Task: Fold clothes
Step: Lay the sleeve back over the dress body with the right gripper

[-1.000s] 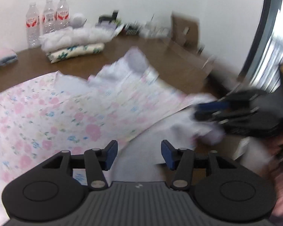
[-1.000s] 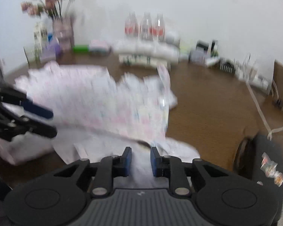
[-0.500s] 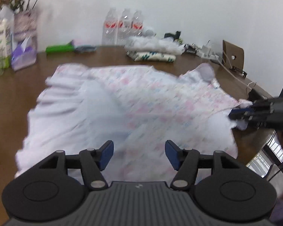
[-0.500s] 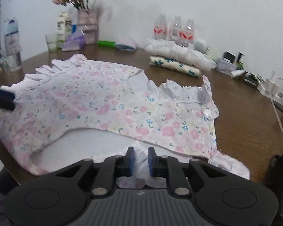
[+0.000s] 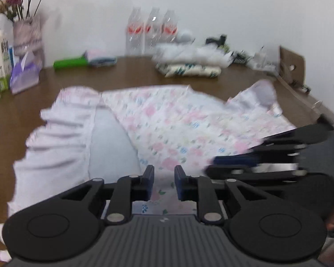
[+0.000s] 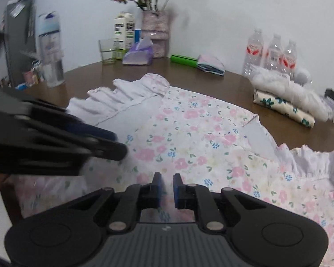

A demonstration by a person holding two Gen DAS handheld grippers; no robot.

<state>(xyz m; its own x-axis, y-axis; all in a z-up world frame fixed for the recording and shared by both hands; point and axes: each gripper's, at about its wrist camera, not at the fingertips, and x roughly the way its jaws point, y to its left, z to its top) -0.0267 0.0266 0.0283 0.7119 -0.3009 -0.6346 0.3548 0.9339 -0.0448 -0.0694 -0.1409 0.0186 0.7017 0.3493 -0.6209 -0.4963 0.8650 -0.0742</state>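
Observation:
A white garment with pink and blue flowers and ruffled edges lies spread across the brown table. My left gripper is at its near hem. Its jaws are closing, with floral cloth in the narrow gap between the blue pads. My right gripper sits close beside it on the same hem, jaws also closing on a fold of cloth. Each gripper shows in the other's view: the right gripper at the right edge, the left gripper at the left edge.
Along the far table edge stand three water bottles, a stack of folded clothes, a green object, a tissue pack, a glass and a flower vase. A cardboard box sits at the right.
The garment went from bunched and moving to lying spread flat. Both grippers came together at the near hem. The left jaws narrowed from wide apart, and the right jaws stayed narrow.

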